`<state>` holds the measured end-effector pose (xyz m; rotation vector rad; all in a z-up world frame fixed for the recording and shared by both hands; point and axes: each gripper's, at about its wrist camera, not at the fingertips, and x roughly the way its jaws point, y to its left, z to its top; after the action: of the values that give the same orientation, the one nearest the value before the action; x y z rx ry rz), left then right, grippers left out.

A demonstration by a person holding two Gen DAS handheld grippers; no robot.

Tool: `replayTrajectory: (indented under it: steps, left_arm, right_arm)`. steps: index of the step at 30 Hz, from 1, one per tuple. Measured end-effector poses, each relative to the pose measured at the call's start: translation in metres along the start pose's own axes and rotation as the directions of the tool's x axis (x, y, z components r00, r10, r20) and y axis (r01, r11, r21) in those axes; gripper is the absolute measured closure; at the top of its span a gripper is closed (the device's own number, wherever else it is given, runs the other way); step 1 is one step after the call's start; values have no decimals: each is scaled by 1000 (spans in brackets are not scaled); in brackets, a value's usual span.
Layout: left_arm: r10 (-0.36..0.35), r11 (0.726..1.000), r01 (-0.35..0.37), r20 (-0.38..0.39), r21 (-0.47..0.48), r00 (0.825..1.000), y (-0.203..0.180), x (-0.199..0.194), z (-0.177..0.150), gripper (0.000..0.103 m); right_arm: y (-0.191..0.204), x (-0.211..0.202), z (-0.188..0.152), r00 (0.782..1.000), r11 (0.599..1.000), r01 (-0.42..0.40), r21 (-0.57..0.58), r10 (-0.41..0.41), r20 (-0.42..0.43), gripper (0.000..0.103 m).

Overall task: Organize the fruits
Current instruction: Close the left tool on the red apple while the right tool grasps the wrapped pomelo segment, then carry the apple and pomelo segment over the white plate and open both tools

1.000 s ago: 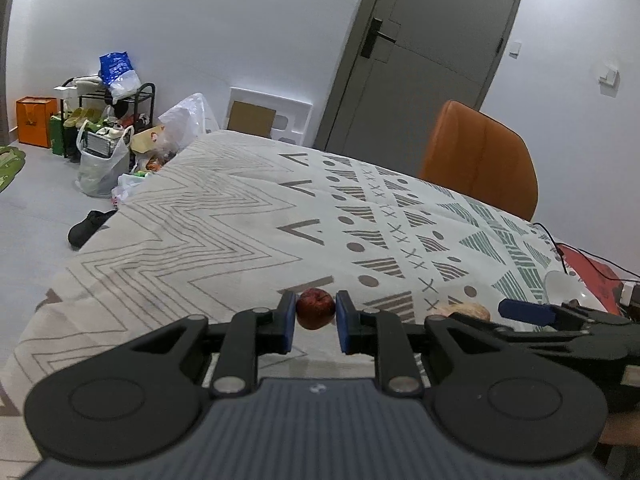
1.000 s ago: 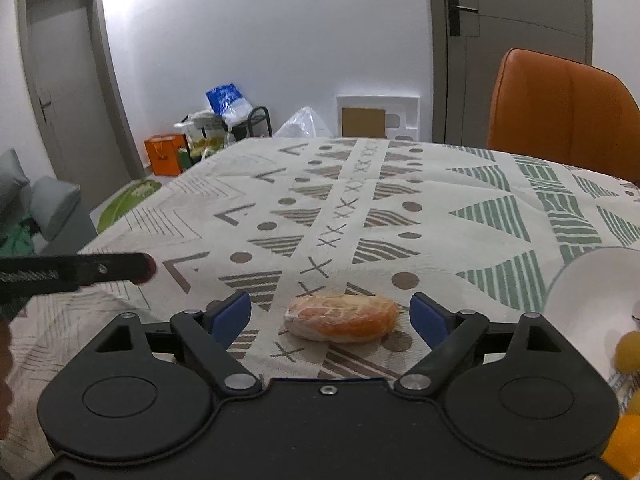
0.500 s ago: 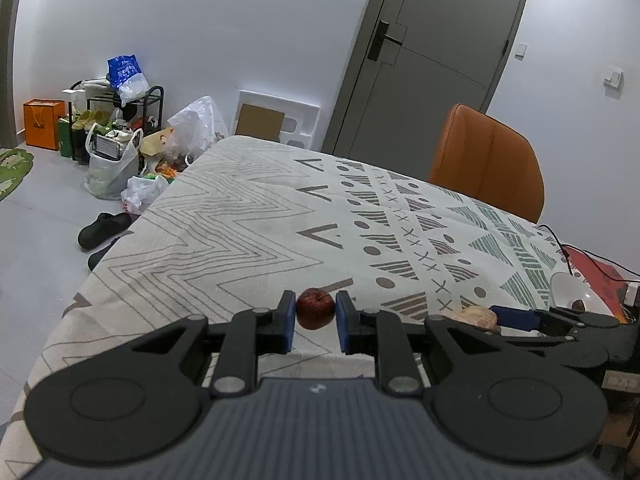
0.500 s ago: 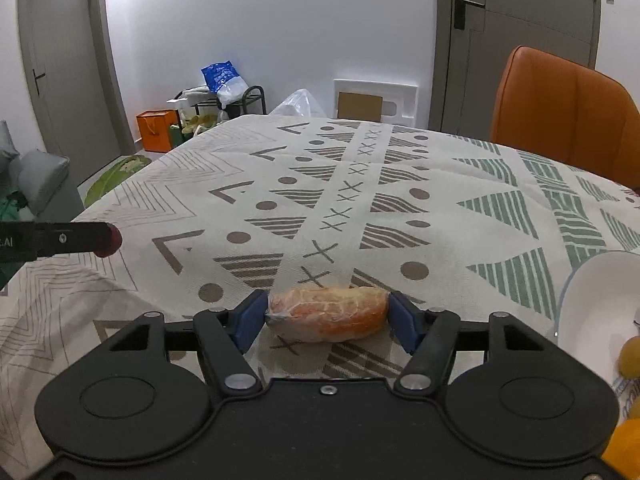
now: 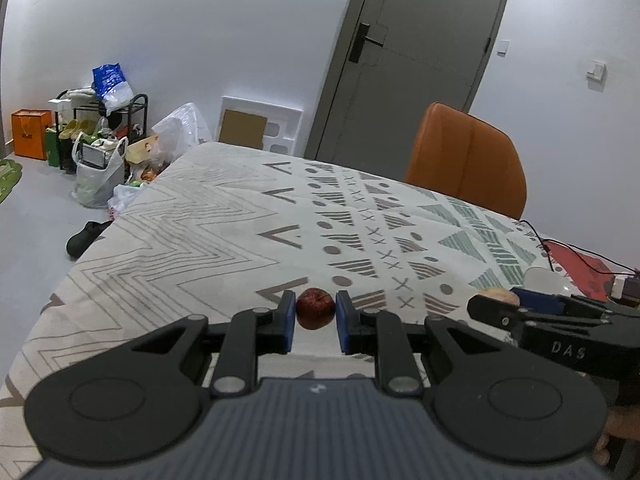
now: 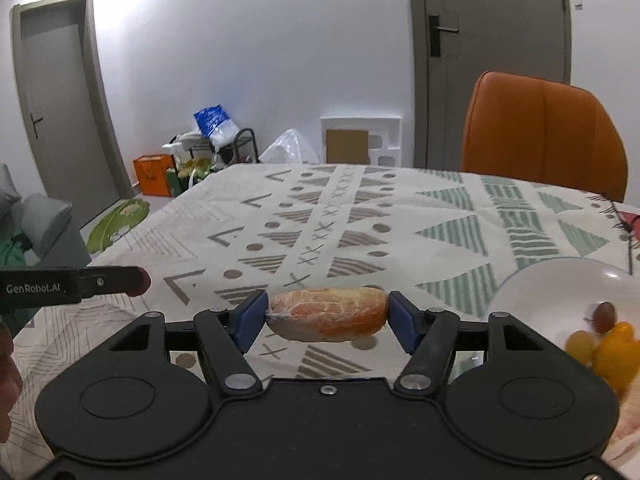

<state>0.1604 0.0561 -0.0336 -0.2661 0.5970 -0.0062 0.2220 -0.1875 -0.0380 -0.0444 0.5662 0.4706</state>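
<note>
The left gripper (image 5: 316, 315) pinches a small, dark-red round fruit (image 5: 315, 308); the right gripper (image 6: 327, 316) clamps a plastic-wrapped orange wedge (image 6: 328, 314) endwise.

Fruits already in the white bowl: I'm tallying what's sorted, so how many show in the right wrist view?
3 visible in the white bowl: a brownish round fruit, a small yellow one, and a larger yellow-orange one. The frame edge cuts the bowl, so more may be hidden.

Matt black plastic left gripper (image 5: 316, 322) and right gripper (image 6: 327, 320) with blue rubbery pads (image 5: 287, 320) and bright metal rivets (image 6: 412, 381), dull wrinkled skin on red fruit (image 5: 315, 308), glossy clear film over orange piece (image 6: 328, 314), soft printed cloth tablecloth (image 6: 400, 216), smooth white bowl (image 6: 540, 284), leather-like orange chair (image 6: 540, 132).
</note>
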Motion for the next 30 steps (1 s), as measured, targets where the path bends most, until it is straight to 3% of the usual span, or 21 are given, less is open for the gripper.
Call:
replayTrajectory:
  steps: [30]
  left_arm:
    - [-79, 992, 79, -4, 93, 997, -70, 8, -3, 83]
  right_arm:
    - [-91, -39, -9, 983, 981, 160, 107, -168, 69, 40]
